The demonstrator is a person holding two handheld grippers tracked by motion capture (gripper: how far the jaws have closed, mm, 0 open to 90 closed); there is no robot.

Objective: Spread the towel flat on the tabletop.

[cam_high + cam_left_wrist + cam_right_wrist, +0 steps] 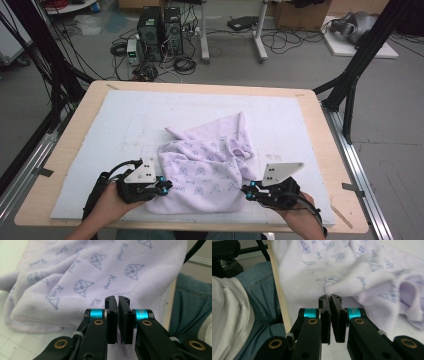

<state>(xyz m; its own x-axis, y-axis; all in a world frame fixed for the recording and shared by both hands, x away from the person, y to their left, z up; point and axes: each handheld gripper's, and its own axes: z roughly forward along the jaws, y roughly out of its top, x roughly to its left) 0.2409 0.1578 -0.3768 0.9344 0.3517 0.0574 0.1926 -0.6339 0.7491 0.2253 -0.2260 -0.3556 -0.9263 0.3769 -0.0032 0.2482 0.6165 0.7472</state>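
A lavender cloth (pixel 210 170) printed with small cat faces lies crumpled on the white mat (pixel 120 125), its far corner pointing away from me. My left gripper (pixel 167 186) sits at the cloth's near left edge, jaws pressed together on the fabric (pixel 100 272); the tips (pixel 117 300) pinch a thin layer. My right gripper (pixel 246 190) is at the near right edge. In the right gripper view its jaws (pixel 330 298) are shut on a bunched fold of the cloth (pixel 352 270). A ribbed cuff-like opening (pixel 408 293) shows to the right.
The mat covers a wooden table (pixel 75 145); its near edge (pixel 279 297) runs close behind both grippers. The person's jeans (pixel 195 305) are just beyond that edge. Black frame struts (pixel 350 85) flank the table, and computer towers (pixel 160 32) stand on the floor behind.
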